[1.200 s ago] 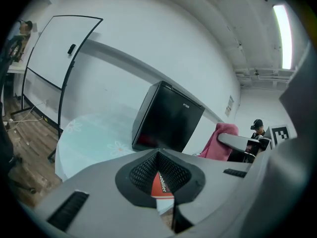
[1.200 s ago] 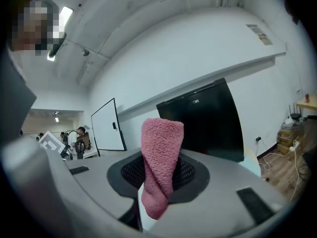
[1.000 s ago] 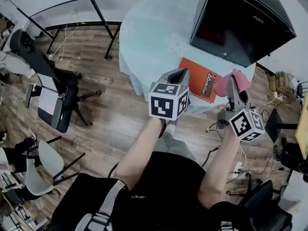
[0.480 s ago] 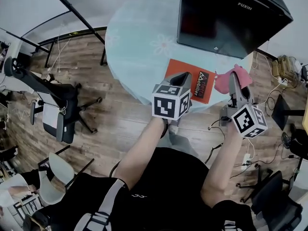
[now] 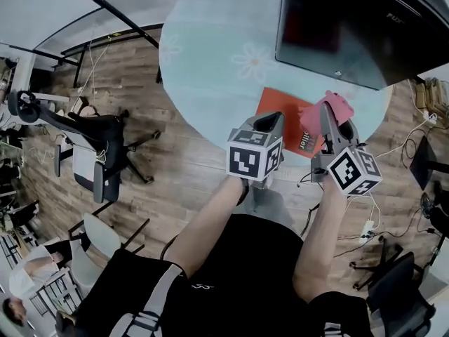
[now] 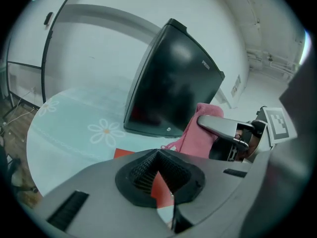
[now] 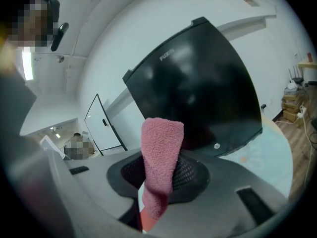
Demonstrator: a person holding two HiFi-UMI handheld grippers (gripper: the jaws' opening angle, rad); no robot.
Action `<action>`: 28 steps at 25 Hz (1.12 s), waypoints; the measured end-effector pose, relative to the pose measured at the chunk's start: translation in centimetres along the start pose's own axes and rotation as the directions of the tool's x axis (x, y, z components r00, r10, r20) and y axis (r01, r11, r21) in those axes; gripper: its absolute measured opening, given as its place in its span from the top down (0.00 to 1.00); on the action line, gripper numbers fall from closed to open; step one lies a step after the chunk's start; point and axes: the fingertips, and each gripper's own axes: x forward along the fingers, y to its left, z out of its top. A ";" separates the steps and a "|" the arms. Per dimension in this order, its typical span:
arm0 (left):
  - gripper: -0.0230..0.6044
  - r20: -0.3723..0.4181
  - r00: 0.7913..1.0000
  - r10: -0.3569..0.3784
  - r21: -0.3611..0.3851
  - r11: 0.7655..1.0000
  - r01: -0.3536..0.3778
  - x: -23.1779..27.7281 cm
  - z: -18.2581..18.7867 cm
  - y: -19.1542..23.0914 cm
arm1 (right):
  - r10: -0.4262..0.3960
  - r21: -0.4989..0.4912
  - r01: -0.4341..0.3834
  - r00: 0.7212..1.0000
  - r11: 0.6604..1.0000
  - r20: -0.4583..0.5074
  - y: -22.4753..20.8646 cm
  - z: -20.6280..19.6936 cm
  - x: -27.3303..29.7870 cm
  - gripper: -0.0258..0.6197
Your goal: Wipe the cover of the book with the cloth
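An orange book (image 5: 286, 105) lies on the round table (image 5: 210, 55) near its front edge. My left gripper (image 5: 270, 122) hovers over the book's near left part, shut with nothing between its pads. Looking along the left gripper (image 6: 157, 155), a strip of the book (image 6: 123, 153) shows beyond the jaws. My right gripper (image 5: 330, 118) is shut on a pink cloth (image 5: 337, 107), held at the book's right end. In the right gripper view the cloth (image 7: 161, 138) sticks up from the right gripper (image 7: 159, 175). The left gripper view also catches the cloth (image 6: 198, 133).
A large black monitor (image 5: 351, 27) stands on the table just behind the book, filling both gripper views (image 6: 173, 83) (image 7: 198, 83). Office chairs (image 5: 98, 153) stand on the wooden floor to the left. Cables and a power strip (image 5: 365, 229) lie on the floor at right.
My right gripper has carried the pink cloth a little left, up to the book's right end. The left gripper stays over the book's near edge. The head view has shifted.
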 end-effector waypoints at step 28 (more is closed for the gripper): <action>0.94 -0.179 0.978 -0.105 -0.271 0.961 0.053 7.7 -1.7 11.9 | -0.166 -0.284 0.070 0.930 0.956 -0.329 1.8 -12.5 17.2 0.81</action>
